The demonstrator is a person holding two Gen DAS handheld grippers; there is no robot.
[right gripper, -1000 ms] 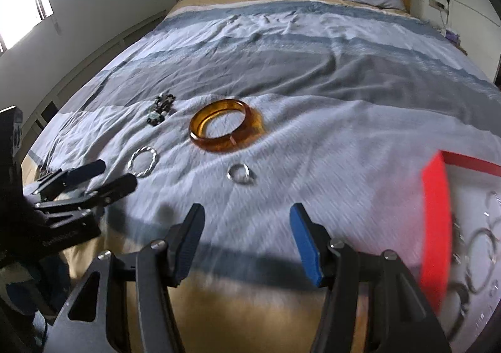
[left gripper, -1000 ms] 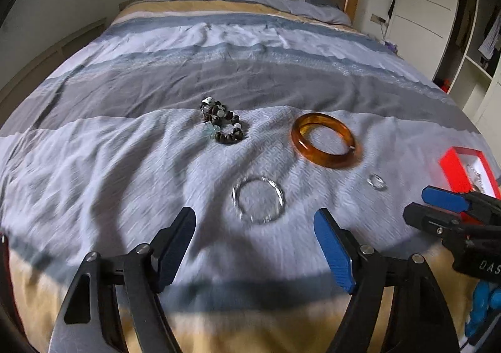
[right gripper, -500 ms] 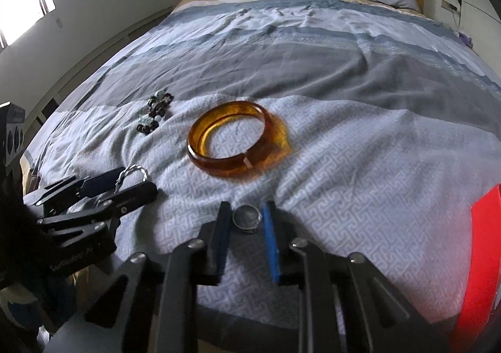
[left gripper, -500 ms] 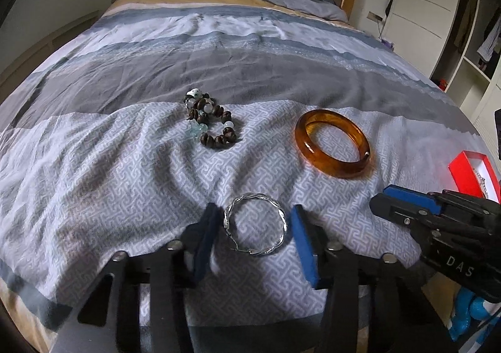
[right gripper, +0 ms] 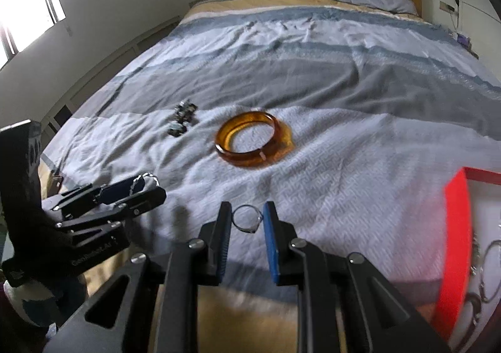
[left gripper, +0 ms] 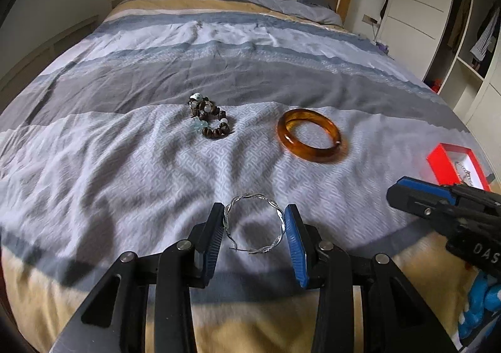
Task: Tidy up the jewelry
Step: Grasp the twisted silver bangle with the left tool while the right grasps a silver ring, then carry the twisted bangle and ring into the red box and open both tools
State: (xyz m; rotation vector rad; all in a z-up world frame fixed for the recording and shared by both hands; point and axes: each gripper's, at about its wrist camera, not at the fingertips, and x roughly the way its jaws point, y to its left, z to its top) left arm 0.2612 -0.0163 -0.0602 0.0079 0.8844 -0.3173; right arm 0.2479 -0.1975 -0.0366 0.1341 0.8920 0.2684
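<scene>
Pinching a twisted silver bangle (left gripper: 255, 223) between its pads, the left hand-held gripper (left gripper: 254, 229) hangs over the bed (left gripper: 125, 171); the right hand-held gripper (right gripper: 247, 221) clamps a small ring (right gripper: 247, 219). Beyond the bangle lie an amber bangle (left gripper: 310, 135), a beaded bracelet (left gripper: 209, 117) and, rightward, a red box (left gripper: 454, 165).

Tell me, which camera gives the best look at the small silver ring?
The right wrist view: the small silver ring sits close up, pinched between the right gripper pads. The left wrist view shows only that gripper side-on; the ring itself is not visible there.
</scene>
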